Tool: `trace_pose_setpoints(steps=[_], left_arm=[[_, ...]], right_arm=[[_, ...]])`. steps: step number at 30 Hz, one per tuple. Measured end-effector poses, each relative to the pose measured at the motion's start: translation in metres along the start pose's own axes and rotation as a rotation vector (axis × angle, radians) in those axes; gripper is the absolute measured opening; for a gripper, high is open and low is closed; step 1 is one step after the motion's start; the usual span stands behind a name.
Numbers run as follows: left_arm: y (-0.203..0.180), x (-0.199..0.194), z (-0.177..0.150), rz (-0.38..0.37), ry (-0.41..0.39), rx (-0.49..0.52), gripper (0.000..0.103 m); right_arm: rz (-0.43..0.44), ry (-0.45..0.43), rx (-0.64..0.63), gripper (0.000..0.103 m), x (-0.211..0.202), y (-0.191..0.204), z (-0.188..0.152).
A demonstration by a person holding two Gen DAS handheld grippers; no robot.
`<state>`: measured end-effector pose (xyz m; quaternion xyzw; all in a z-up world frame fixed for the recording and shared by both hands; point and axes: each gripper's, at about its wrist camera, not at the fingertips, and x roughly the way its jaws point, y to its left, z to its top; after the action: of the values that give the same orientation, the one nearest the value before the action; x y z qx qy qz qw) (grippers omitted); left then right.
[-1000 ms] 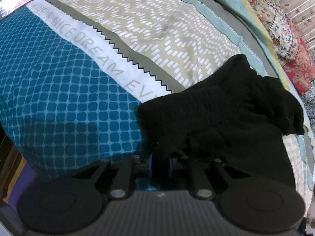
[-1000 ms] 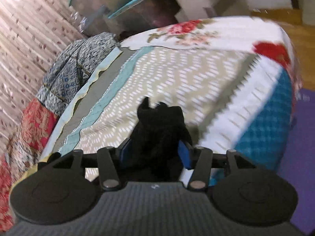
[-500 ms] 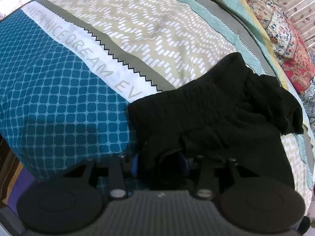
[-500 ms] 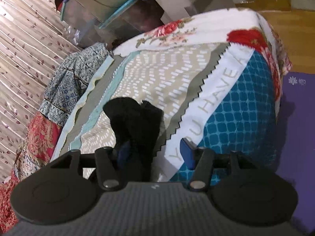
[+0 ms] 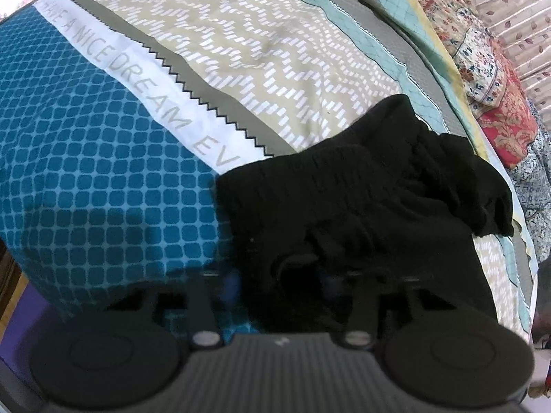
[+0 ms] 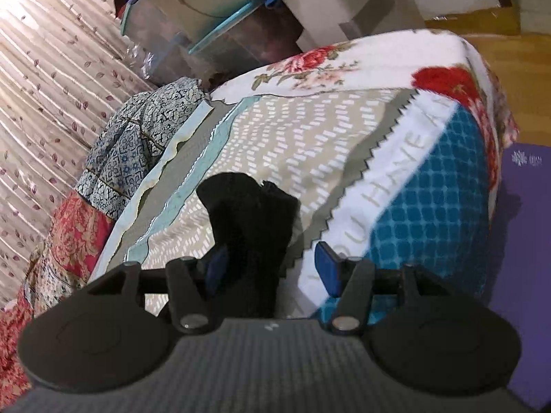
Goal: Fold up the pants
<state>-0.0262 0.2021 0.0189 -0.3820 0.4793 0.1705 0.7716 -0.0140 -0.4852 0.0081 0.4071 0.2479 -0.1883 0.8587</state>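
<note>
We see the pants [image 5: 378, 199] bunched just ahead of our left gripper [image 5: 282, 282], nearer, fingers spread; right gripper [image 6: 272, 261] likewise released.

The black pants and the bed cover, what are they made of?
The black pants look like soft, matte knit cloth: they crumple and show fine ribbing. The bed cover looks like smooth printed woven fabric, maybe cotton: flat patterns, faint wrinkles, no shine.

Black pants [image 5: 372, 203], bunched and rumpled, lying on the bed's patterned cover, one end raised in folds.
</note>
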Motion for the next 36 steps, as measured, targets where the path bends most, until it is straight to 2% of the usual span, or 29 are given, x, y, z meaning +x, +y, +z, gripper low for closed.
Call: trace_pose_setpoints(steps=[1, 2, 4, 5, 8, 11, 14, 17, 20, 21, 22, 23, 24, 25, 26, 27, 28, 29, 31, 33, 36], left_arm=[[-0.001, 0.0, 0.001, 0.013, 0.0, -0.002, 0.011], [-0.001, 0.0, 0.004, 0.01, 0.003, -0.004, 0.009], [-0.002, -0.01, 0.014, -0.035, -0.009, -0.026, 0.009], [-0.004, -0.022, 0.021, -0.074, -0.04, -0.037, 0.008], [-0.009, -0.069, 0.042, -0.192, -0.174, -0.05, 0.008], [-0.017, -0.096, 0.049, -0.209, -0.255, -0.011, 0.008], [-0.012, -0.092, 0.042, -0.179, -0.251, 0.002, 0.009], [0.009, -0.058, 0.028, -0.119, -0.14, -0.049, 0.009], [0.032, -0.014, 0.006, -0.023, 0.002, -0.079, 0.009], [0.039, -0.005, -0.001, -0.019, 0.028, -0.095, 0.01], [0.044, -0.001, -0.004, -0.028, 0.021, -0.107, 0.011], [0.046, -0.002, -0.004, -0.038, 0.017, -0.111, 0.012], [0.045, -0.004, -0.001, -0.043, 0.022, -0.113, 0.015], [0.043, -0.007, 0.001, -0.042, 0.022, -0.11, 0.018], [0.042, -0.011, 0.004, -0.035, 0.017, -0.1, 0.027], [0.037, -0.016, 0.006, -0.026, 0.0, -0.088, 0.036], [0.034, -0.022, 0.006, -0.018, -0.022, -0.075, 0.04], [0.033, -0.026, 0.006, -0.014, -0.042, -0.066, 0.046], [0.034, -0.034, 0.004, -0.025, -0.062, -0.055, 0.047], [0.034, -0.039, 0.001, -0.02, -0.067, -0.061, 0.047], [0.037, -0.051, -0.002, -0.03, -0.116, -0.082, 0.047]], right_arm=[[-0.003, 0.003, -0.011, 0.053, 0.006, 0.002, 0.002], [-0.008, 0.034, -0.021, 0.013, 0.017, 0.006, 0.005], [-0.02, 0.111, -0.032, 0.006, 0.038, 0.017, 0.013], [-0.018, 0.1, -0.038, 0.006, 0.041, 0.028, 0.02], [0.107, -0.04, -0.083, 0.006, 0.023, 0.075, 0.051], [0.185, -0.157, -0.117, 0.006, -0.001, 0.109, 0.068], [0.216, -0.225, -0.122, 0.006, -0.021, 0.111, 0.067], [0.142, -0.167, -0.108, 0.006, -0.017, 0.078, 0.051], [-0.028, -0.044, -0.054, 0.006, 0.0, 0.025, 0.021], [-0.086, 0.004, -0.031, 0.006, 0.006, 0.006, 0.012], [-0.137, 0.062, -0.012, 0.007, 0.013, -0.01, 0.002], [-0.141, 0.097, 0.017, 0.005, 0.016, -0.025, -0.006], [-0.094, 0.074, 0.053, 0.006, 0.009, -0.034, -0.01], [-0.079, 0.07, 0.08, 0.015, 0.004, -0.037, -0.008], [-0.08, 0.059, 0.084, 0.03, -0.001, -0.035, -0.005], [-0.085, 0.031, 0.077, 0.04, -0.007, -0.032, -0.001], [-0.104, -0.019, 0.058, 0.054, -0.013, -0.026, 0.001], [-0.129, -0.081, 0.027, 0.054, -0.022, -0.018, 0.004], [-0.131, -0.159, -0.035, 0.054, -0.031, -0.005, 0.006], [-0.103, -0.175, -0.118, 0.053, -0.032, 0.011, 0.012], [-0.089, -0.157, -0.24, 0.054, -0.02, 0.032, 0.019]])
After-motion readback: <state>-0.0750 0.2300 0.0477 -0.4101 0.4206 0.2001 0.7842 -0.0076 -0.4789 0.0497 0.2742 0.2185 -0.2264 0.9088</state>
